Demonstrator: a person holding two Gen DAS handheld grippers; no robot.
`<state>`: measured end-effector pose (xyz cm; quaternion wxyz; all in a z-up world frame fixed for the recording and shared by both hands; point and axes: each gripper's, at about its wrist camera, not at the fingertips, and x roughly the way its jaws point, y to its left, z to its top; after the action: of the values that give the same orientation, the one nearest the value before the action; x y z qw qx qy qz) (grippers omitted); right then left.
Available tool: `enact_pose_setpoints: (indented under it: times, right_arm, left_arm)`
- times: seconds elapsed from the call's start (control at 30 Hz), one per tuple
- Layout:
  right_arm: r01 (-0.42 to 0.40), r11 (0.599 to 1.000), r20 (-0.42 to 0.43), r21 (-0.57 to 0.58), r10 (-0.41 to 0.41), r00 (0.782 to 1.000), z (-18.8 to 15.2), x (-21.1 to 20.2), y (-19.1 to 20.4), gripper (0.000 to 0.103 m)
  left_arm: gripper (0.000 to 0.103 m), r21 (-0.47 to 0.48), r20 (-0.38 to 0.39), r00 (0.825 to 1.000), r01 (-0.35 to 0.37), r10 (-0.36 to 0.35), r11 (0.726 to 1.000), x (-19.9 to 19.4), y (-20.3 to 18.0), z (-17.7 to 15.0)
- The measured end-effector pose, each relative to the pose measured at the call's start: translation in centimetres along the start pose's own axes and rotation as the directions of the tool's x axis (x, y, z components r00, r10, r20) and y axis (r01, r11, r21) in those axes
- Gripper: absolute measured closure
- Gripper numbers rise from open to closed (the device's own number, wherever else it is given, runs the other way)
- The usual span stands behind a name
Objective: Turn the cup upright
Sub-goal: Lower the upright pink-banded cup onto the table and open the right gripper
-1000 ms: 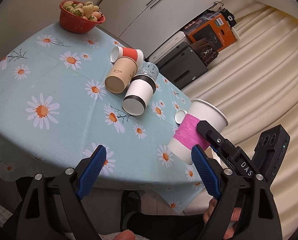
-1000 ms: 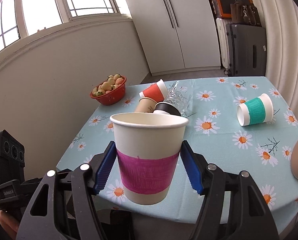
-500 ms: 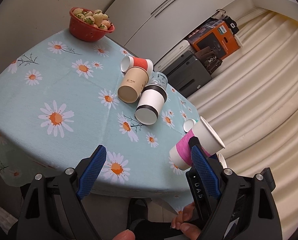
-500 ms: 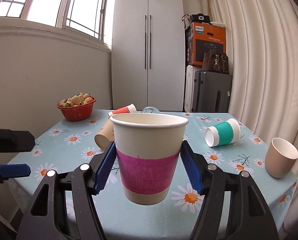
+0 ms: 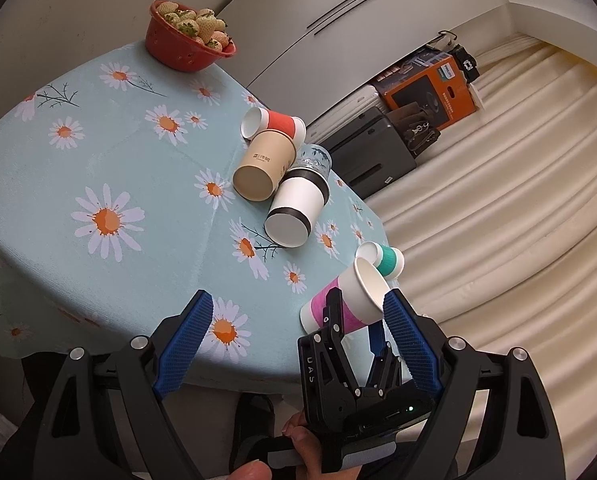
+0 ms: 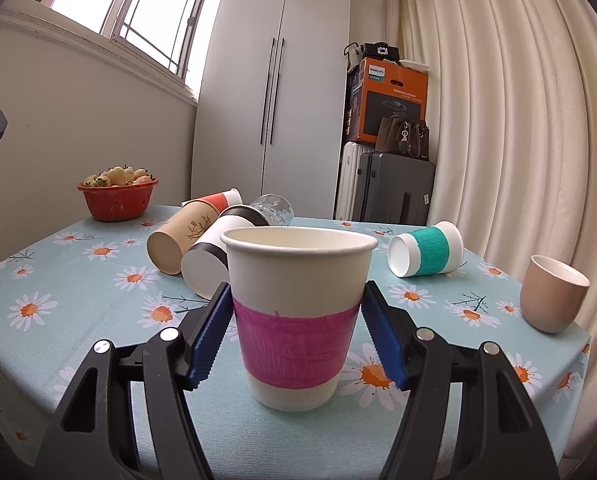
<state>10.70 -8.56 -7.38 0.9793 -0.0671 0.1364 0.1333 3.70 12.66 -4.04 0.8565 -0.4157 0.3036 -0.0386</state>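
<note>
A white paper cup with a pink band (image 6: 298, 312) stands upright, mouth up, between the fingers of my right gripper (image 6: 296, 332), low over or on the daisy tablecloth (image 6: 98, 320) near its front edge. The blue pads sit at the cup's sides with thin gaps showing; I cannot tell whether they still grip it. The same cup (image 5: 344, 300) shows in the left wrist view with the right gripper behind it. My left gripper (image 5: 298, 332) is open and empty above the table's near edge.
A tan cup (image 6: 174, 242), a white cup with black bands (image 6: 214, 260), a red-banded cup (image 6: 214, 200) and a clear glass (image 6: 272, 208) lie in a pile mid-table. A teal-banded cup (image 6: 426, 248) lies on its side. A beige cup (image 6: 552, 294) stands at right. A red strawberry bowl (image 6: 118, 196) sits far left.
My right gripper has carried the pink-banded cup down toward the tablecloth, keeping it upright. The left gripper has drawn back and tilted, staying open.
</note>
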Motion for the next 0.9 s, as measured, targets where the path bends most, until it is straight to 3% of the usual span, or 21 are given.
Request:
enact_pose_setpoints:
  times: [0.23,0.47,0.63,0.9]
  right_arm:
    - [-0.023,1.0,-0.011,-0.01,0.023,1.0,-0.3,-0.2,0.5,0.035]
    - [-0.025,1.0,-0.008,-0.004,0.025,1.0,0.5,-1.4,0.2,0.015]
    - [-0.032,0.999,-0.026,0.016,0.032,0.999,1.3,-2.8,-0.7,0.007]
    - [-0.054,0.997,-0.042,0.058,0.056,0.998,3.2,-5.7,-2.7,0.005]
  left_arm:
    - [0.018,0.021,0.004,1.0,-0.002,0.002,1.0,-0.2,-0.4,-0.1]
    - [0.018,0.033,0.007,1.0,0.007,-0.007,0.999,-0.4,-0.6,-0.1]
    - [0.018,0.055,0.006,1.0,-0.008,0.007,0.998,-0.3,-0.9,-0.2]
    - [0.018,0.119,0.038,0.998,-0.049,0.045,0.992,-0.8,-1.8,-0.6]
